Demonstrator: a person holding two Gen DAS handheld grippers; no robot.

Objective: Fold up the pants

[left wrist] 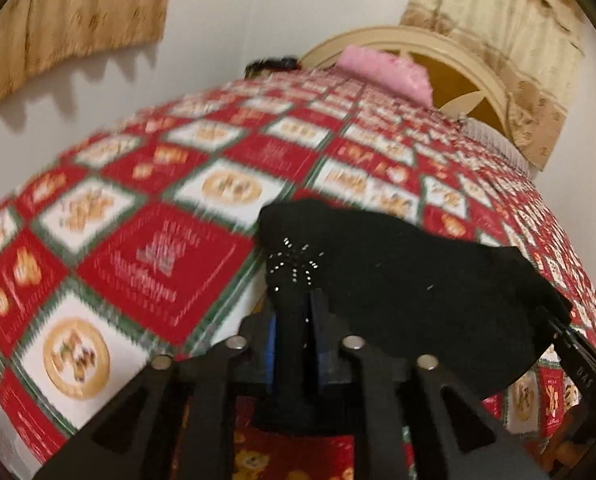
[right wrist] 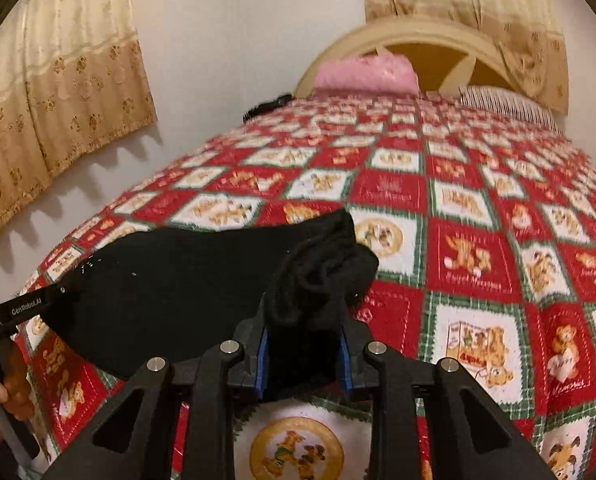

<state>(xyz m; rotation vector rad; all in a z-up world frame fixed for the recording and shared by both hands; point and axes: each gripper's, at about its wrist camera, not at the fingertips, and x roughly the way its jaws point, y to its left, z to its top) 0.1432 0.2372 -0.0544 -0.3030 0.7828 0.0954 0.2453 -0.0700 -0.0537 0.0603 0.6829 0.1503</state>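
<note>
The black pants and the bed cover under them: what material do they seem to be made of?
The black pants look like a soft, matte knit or fleece: they bunch in thick folds where the right gripper clamps them, and small shiny studs sit near the left gripper. The bed cover looks like printed cotton or flannel, matte, with red and white squares; the blur leaves the weave unclear.
</note>
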